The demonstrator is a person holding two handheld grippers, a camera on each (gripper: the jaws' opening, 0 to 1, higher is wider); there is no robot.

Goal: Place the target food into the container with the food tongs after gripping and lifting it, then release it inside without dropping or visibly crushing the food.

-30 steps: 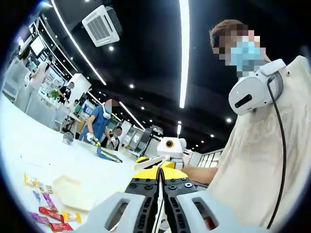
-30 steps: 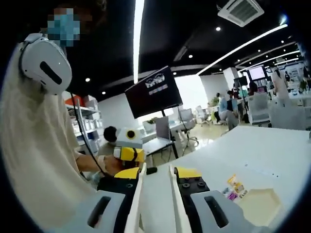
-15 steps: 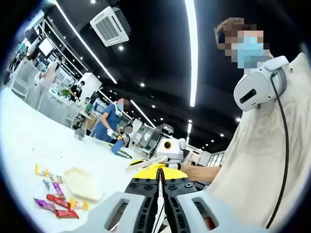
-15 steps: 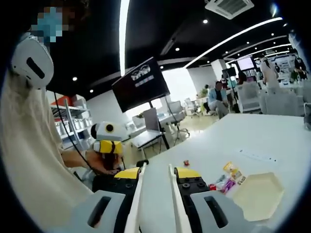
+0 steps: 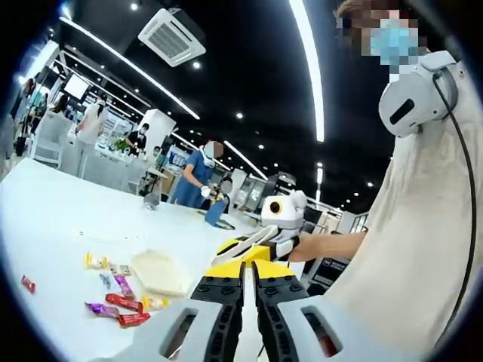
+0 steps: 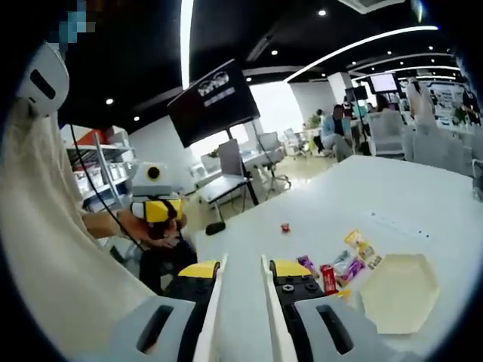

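Note:
My left gripper (image 5: 250, 265) rises from the bottom of the left gripper view with its jaws pressed together and nothing between them. My right gripper (image 6: 244, 260) has long white tong-like fingers (image 6: 213, 302) that stand apart, open and empty. A pale hexagonal container (image 5: 158, 271) (image 6: 396, 294) lies on the white table (image 5: 53, 226), and I see nothing in it. Several wrapped sweets (image 5: 121, 303) (image 6: 332, 271) lie beside it in red, purple and yellow. Both grippers are above and short of the sweets. The right gripper's white fingers (image 5: 240, 245) show just past my left jaws.
A single small red sweet (image 5: 28, 284) (image 6: 285, 226) lies apart from the pile. The person holding the grippers stands close, in a pale shirt (image 5: 423, 249). Other people and desks are far behind the table. The table edge (image 6: 226, 226) runs near the person.
Both views have swung, bringing the table, container and sweets further into the picture. Neither gripper's jaws have changed their opening.

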